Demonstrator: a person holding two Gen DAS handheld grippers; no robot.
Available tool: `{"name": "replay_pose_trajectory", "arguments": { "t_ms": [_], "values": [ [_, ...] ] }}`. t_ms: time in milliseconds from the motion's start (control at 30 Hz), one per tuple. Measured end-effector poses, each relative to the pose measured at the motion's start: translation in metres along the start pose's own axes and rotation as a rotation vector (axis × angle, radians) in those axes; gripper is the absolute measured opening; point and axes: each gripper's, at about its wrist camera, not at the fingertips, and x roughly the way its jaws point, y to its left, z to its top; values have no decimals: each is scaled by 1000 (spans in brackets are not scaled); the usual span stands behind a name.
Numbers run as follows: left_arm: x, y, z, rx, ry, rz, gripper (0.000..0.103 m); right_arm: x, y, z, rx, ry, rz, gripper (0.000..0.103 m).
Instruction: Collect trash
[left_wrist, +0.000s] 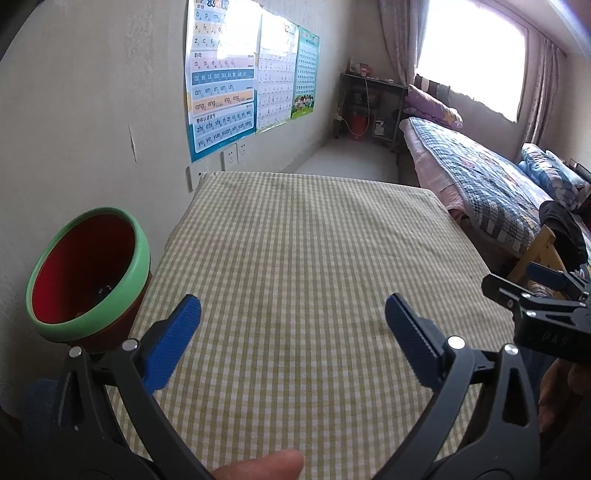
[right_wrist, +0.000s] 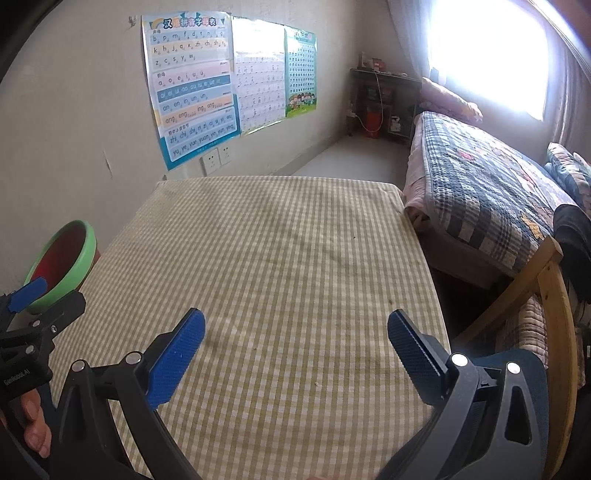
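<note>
Both tools stood released — left gripper and right gripper held nothing. No sizeable trash remained on the checked tablecloth; dark scraps lay inside the red bin at its left edge — collection judged near complete.

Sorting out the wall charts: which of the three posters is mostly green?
The rightmost poster, nearest the window, with a green border; the others are blue-edged and pale.
</note>
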Motion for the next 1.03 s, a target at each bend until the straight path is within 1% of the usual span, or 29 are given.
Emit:
{"name": "replay_pose_trajectory", "arguments": {
  "t_ms": [433,633,700,833,1033],
  "values": [
    [-1,-1,0,-2,-11,0,98,-1,2,-1,-11,-2,-1,96],
    [-1,-1,0,-5,-12,12,98,-1,4,-2,-21,-3,-5,96],
    [-4,0,0,-6,-26,3,98,-1,4,-3,-22,0,-7,96],
    [-4,0,0,-7,-27,-8,98,0,5,-3,-22,1,-7,96],
    [-1,2,1,-10,-15,12,98,0,5,-3,-21,1,-8,96]
  ]
}}
